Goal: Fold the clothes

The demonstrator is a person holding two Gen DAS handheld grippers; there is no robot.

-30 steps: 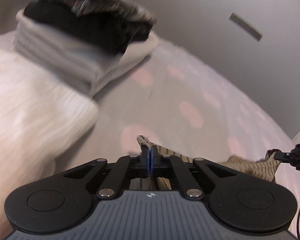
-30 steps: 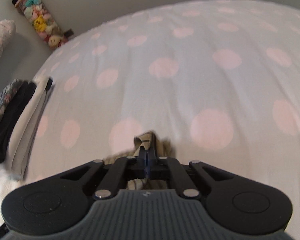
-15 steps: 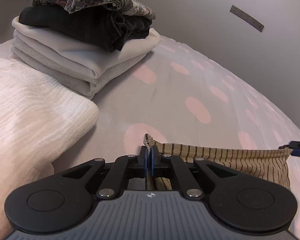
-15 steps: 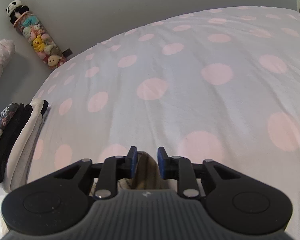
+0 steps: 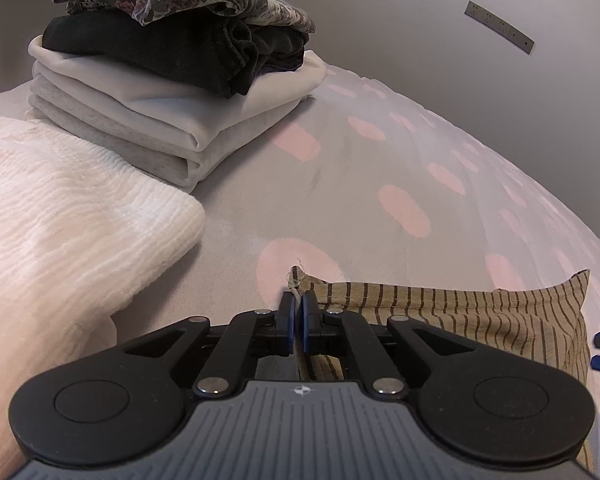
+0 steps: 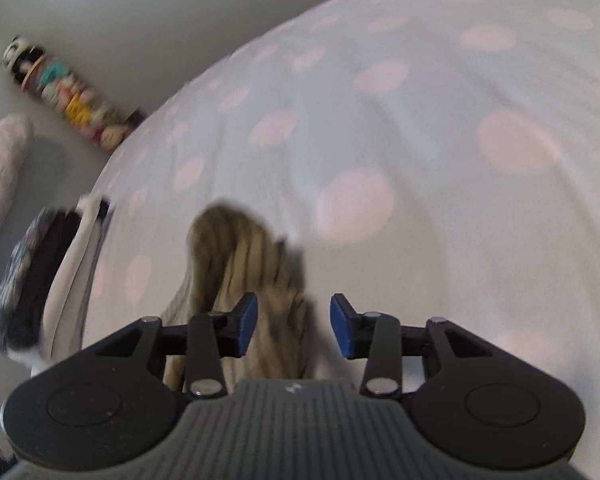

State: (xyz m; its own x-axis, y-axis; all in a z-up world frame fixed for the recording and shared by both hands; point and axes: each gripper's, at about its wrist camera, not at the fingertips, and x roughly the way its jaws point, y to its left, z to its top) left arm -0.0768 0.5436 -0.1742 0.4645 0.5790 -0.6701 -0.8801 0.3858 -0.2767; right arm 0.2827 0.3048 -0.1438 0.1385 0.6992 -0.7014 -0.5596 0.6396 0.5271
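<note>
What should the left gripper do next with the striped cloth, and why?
Probably open. The left gripper is shut on a corner of the striped cloth, which lies on the bed, while the right gripper is open and holds nothing.

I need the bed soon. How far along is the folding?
Done: a folded stack sits on the bed. In hand: the left claw pinches the striped cloth; the right claw is open. Left: finishing this piece; the white textured fabric looks unstacked.

A polka-dot bedsheet (image 5: 380, 168), a plush-toy column (image 6: 72, 100), grey wall (image 5: 420, 20).
</note>
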